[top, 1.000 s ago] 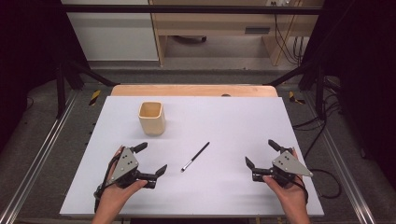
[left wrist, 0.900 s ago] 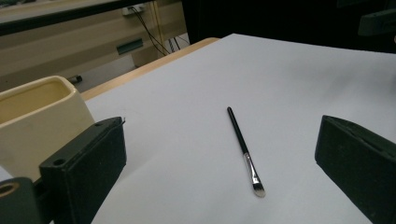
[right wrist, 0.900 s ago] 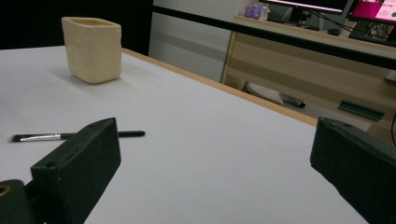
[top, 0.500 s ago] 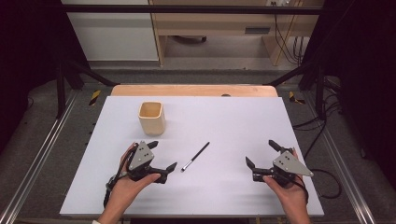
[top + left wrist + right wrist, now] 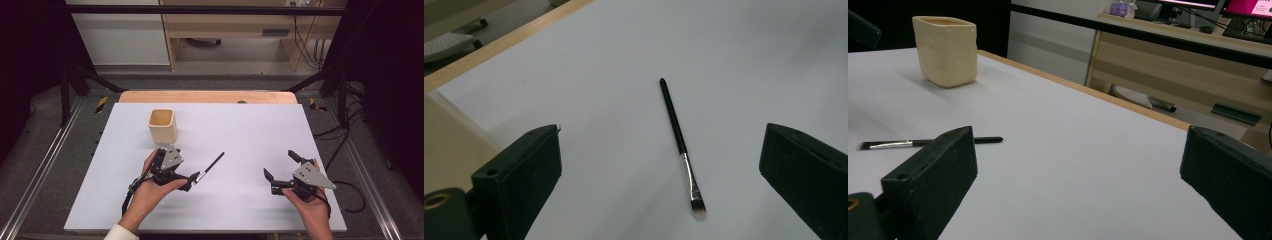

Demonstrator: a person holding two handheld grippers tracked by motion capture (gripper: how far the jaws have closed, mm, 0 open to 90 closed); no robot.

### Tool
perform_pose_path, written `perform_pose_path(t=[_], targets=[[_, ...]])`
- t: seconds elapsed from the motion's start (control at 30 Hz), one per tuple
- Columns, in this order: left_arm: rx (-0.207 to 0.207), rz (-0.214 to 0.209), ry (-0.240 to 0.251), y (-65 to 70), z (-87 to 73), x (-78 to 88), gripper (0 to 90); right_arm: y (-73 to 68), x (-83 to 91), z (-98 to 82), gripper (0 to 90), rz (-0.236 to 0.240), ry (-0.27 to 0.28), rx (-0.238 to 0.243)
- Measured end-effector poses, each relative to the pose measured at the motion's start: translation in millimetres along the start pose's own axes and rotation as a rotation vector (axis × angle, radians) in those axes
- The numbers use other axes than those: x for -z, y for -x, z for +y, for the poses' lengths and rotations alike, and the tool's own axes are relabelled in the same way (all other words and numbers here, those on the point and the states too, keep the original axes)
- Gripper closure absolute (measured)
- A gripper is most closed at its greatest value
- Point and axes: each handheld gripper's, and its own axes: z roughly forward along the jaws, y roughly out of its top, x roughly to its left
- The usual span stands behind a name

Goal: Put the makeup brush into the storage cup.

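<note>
We hold the left gripper (image 5: 192,177) over the white tabletop (image 5: 250,130), left of the middle and toward the near edge, and it is released: in the left gripper view its two black jaws stand wide apart with nothing between them but the brush (image 5: 681,145) lying farther off on the surface. Seen from the high view, the gripper's tip sits just beside the bristle end of the brush (image 5: 210,167), and we cannot tell whether the two touch. The brush is slim, with a black handle, a silver ferrule and a pale tuft. It lies flat and slantwise near the middle of the tabletop, its bristle end pointing toward the near left corner and its handle tip toward the far right corner.

Our right gripper (image 5: 281,166) hangs over the near right part of the tabletop, well apart from the brush, and it too is released. Its jaws spread wide in the right gripper view, framing bare white surface, and the brush (image 5: 930,143) shows there low at the left behind one jaw.

A cream cup (image 5: 163,126) with squarish sides stands upright toward the far left part of the tabletop, behind the left gripper and apart from it. In the right gripper view the cup (image 5: 946,50) rises beyond the brush, close to the wooden strip (image 5: 207,96) that runs along the far edge of the tabletop.
</note>
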Motion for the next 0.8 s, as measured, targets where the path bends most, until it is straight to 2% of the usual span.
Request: perform_pose_path(t=[0.1,0.5,0.8], targets=[[-0.014,0.004,-0.024,1.3,4.4,-4.9,2.9,0.4,0.1,-0.5,1.9,0.001,-0.003,-0.003],[-0.020,-0.002,-0.094,7.0,21.7,-23.0,3.2,0.8,0.7,-1.2,2.1,0.006,-0.003,-0.008],[-0.024,-0.012,-0.157,10.8,27.0,-34.9,3.3,0.5,0.3,-1.6,2.2,0.011,-0.005,-0.012]])
